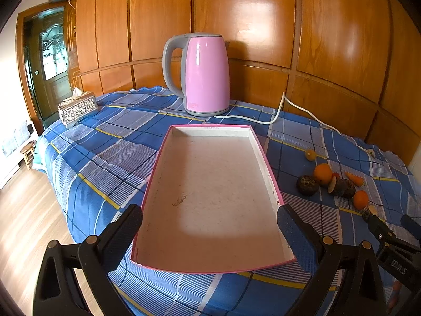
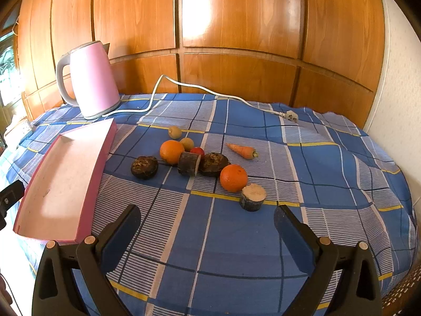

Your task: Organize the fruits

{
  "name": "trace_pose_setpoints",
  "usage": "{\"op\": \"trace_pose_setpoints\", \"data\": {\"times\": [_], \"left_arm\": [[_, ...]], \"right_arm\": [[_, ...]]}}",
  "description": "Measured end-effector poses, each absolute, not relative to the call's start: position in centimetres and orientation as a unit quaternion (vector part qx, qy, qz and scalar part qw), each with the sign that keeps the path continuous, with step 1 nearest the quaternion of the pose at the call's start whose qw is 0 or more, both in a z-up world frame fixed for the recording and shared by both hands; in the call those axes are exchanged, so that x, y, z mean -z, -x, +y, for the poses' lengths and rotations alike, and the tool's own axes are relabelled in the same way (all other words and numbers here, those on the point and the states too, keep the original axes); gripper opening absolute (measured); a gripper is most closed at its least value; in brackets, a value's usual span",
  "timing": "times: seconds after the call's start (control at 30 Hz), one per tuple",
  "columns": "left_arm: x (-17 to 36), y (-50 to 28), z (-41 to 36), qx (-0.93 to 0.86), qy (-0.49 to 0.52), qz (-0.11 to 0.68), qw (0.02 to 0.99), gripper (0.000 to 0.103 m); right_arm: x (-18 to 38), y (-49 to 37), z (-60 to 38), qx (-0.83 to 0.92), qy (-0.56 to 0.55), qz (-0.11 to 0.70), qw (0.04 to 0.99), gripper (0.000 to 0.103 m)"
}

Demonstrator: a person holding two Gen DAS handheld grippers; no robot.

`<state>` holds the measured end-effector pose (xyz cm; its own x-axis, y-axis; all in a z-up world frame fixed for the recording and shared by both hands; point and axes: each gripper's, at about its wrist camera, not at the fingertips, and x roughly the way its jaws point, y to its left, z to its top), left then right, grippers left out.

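1. The table [image 2: 263,237] is covered with a blue checked cloth and stands against a wall of wooden panels [image 2: 236,13].
2. The pink tray [image 1: 210,184] is shallow, with a pale inside and nothing in it. It lies on the cloth, and I take it as the landmark.
3. The pink kettle [image 1: 205,73] stands just behind the far end of the tray. Its white cable [image 2: 210,90] runs away from the tray along the wall, and the plug lies on the cloth.
4. The left gripper [image 1: 210,226] hovers over the near end of the tray. Its jaws are spread wide, about as wide as the tray, and hold nothing.
5. The right gripper [image 2: 208,223] is to the right of the tray, over bare cloth. Its jaws are also wide apart and hold nothing.
6. A silver tissue box [image 1: 77,109] stands to the far left of the tray, well apart from it.
7. The fruits lie in a group to the right of the tray, not touching it. There are two oranges [image 2: 172,151] and [image 2: 233,177], and dark round pieces [image 2: 144,167] between them and the tray.
8. A cut piece with a pale top [image 2: 252,197] is just beside the nearer orange.
9. A small carrot [image 2: 242,150] lies farthest from the tray.
10. Two small green-brown fruits [image 2: 175,132] lie behind the group, and a small red one [image 2: 198,151] among it.
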<state>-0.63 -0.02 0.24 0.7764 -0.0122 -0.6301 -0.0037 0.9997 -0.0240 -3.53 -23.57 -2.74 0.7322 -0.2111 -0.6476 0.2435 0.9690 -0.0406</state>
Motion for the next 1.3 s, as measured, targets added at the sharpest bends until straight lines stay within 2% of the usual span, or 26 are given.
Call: {"op": "trace_pose_setpoints", "data": {"times": [1.17, 1.3], "left_arm": [[-0.2, 0.2, -2.2, 0.042, -0.009, 0.35, 0.936, 0.103], [-0.1, -0.1, -2.3, 0.091, 0.017, 0.359, 0.929, 0.103]], "right_arm": [[2.7, 3.8, -25.6, 0.14, -0.042, 0.34, 0.929, 0.103], [2.8, 3.8, -26.3, 0.148, -0.045, 0.341, 0.927, 0.103]]}}
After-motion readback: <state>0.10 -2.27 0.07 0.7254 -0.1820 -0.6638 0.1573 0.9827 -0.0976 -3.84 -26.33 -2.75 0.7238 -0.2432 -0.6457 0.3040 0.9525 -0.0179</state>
